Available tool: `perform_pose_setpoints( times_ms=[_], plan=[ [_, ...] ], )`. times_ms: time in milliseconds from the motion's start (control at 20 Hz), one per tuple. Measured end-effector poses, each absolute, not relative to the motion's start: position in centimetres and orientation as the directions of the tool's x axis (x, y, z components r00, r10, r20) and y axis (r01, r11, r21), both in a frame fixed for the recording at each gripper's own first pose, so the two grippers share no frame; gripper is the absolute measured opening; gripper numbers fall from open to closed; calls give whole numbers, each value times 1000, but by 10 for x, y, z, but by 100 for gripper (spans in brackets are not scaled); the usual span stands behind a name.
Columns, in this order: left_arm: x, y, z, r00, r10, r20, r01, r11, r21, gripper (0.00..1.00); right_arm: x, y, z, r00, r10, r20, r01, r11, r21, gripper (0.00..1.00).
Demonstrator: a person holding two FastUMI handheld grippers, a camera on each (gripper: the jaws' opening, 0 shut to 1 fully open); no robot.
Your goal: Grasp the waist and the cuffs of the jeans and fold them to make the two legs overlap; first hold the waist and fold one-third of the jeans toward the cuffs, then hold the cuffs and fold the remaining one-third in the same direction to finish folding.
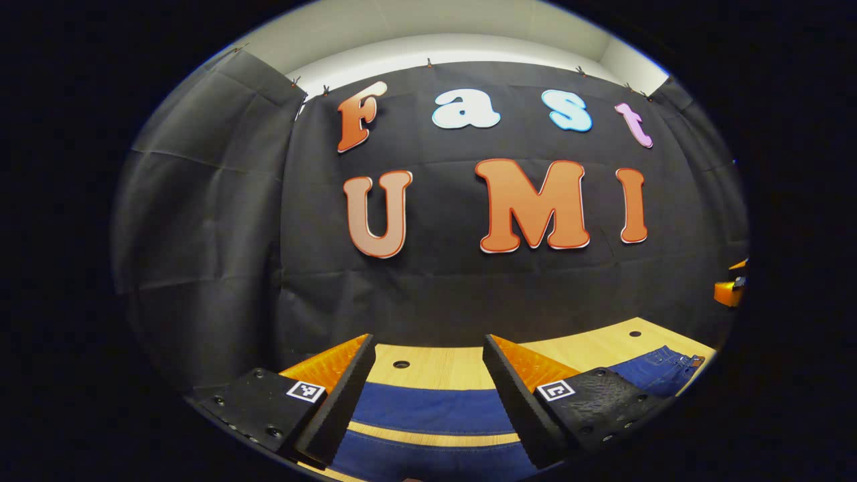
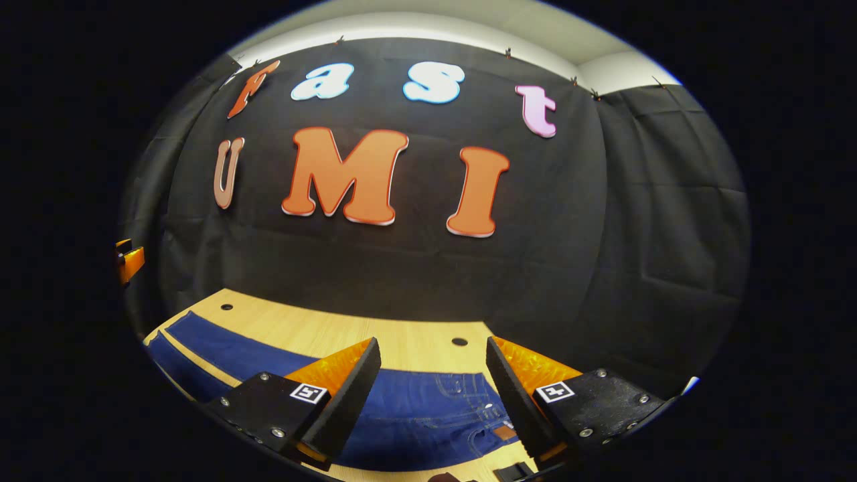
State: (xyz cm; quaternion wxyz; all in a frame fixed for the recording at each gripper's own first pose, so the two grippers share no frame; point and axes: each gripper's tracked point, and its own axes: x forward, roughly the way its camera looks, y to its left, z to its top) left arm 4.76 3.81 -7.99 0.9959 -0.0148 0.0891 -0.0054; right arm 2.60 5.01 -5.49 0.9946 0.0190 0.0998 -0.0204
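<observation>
Left gripper view: the left gripper (image 1: 425,395) hangs above the wooden table (image 1: 442,367) with its fingers set well apart and nothing between them. Below it the jeans (image 1: 428,410) lie flat, two blue legs side by side with a strip of bare table between them; the waist end lies toward the right. Right gripper view: the right gripper (image 2: 434,396) hangs likewise, fingers apart and empty, over the waist and pocket area of the jeans (image 2: 428,408).
</observation>
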Motion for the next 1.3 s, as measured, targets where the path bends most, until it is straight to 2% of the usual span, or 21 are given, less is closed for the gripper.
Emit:
perform_pose_setpoints(
  times_ms=[400,700,1050,1300],
  plan=[
    [40,88,-135,937,47,-346,-93,989,-119,99,30,37,-95,947,-30,-320,61,994,88,98],
    [23,127,-193,864,83,-496,-209,957,-204,97,33,26,-144,886,-5,-463,112,973,203,98],
    [-10,161,-272,710,56,-702,-370,878,-304,98,21,13,-202,775,45,-630,207,924,321,97],
    [-26,180,-324,625,-11,-780,-522,737,-429,98,13,6,-238,699,96,-709,291,867,404,97]
  ],
)
